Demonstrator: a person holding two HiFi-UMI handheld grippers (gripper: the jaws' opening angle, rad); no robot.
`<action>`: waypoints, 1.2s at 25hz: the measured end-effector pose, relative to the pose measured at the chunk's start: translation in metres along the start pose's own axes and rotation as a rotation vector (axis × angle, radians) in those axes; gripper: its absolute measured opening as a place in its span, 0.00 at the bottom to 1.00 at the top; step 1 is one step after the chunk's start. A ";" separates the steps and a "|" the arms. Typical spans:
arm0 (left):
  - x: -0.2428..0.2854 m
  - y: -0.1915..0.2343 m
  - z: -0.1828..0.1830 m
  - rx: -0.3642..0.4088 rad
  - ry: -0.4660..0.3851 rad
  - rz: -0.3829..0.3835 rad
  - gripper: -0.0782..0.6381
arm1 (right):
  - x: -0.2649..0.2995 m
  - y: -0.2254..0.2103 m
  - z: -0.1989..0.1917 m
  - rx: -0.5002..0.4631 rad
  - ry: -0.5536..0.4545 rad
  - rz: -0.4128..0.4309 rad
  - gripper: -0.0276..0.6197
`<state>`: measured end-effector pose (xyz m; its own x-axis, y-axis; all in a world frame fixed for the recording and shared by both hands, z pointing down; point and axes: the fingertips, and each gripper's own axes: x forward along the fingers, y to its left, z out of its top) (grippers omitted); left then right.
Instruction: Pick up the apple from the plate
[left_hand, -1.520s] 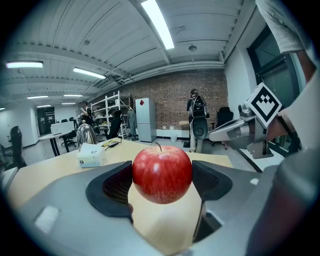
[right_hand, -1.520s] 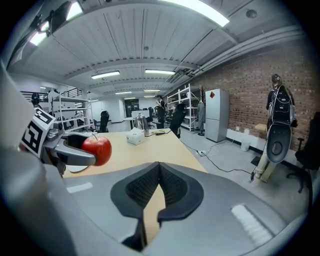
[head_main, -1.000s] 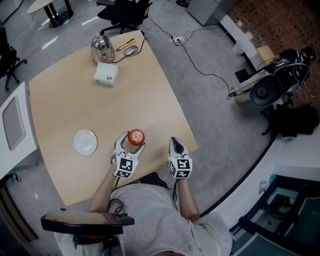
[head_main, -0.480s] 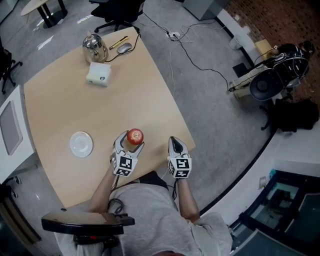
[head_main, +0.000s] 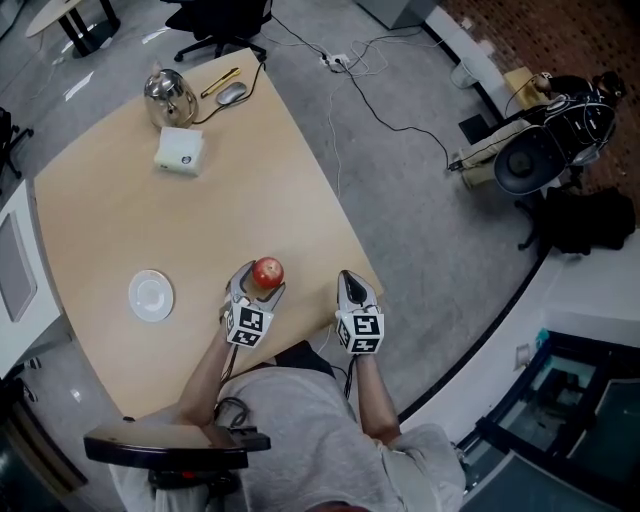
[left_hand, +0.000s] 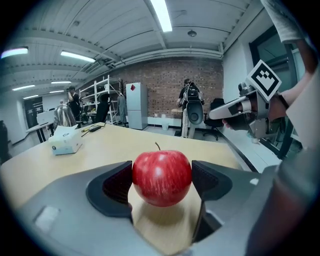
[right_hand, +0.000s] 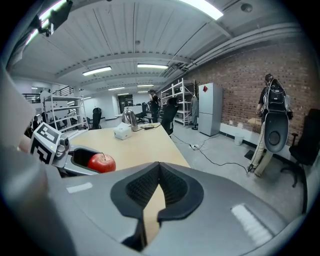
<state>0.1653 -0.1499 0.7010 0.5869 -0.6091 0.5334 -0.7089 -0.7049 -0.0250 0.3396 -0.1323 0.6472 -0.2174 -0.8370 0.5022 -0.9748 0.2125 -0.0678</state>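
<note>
Apple (head_main: 267, 271) is off the plate (head_main: 132, 297) and sits pinched between the 2 dark pads of the left gripper (left_hand: 161, 180). One pad presses on each side of it, and its stem points up. In the left gripper view its underside shows clear of the table (head_main: 240, 190), so it looks to be carried by the grip alone. Over the last 1 second the hold has not changed: the apple has stayed in the same place between the jaws. What has changed is the plate, which now lies a little further to the left in the head view, bare and well apart from the gripper. The kettle (head_main: 165, 97) and the white box (head_main: 180, 150) at the far end of the table have slid the same way. So most of that shift is probably the head camera moving, not the hand. The right gripper (head_main: 352, 290) hangs near the table's near edge, beside the left one, with its jaws pressed together on nothing. Judged from this, the pick itself is done, since the fruit is lifted and the plate is empty. What remains is only to keep the squeeze steady, because a round, smooth apple could roll out if the pads loosen.
</note>
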 end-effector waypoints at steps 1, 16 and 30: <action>0.003 -0.001 -0.001 -0.004 0.001 -0.002 0.66 | 0.001 -0.002 0.000 0.000 0.002 0.000 0.05; 0.029 0.000 -0.002 0.006 -0.006 0.027 0.58 | 0.011 -0.013 -0.003 0.003 0.020 0.001 0.05; 0.011 0.010 0.012 -0.004 -0.058 0.055 0.57 | 0.014 -0.004 0.003 -0.008 0.004 0.010 0.05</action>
<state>0.1690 -0.1682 0.6964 0.5687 -0.6668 0.4816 -0.7421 -0.6685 -0.0492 0.3399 -0.1461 0.6517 -0.2267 -0.8327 0.5052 -0.9722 0.2248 -0.0657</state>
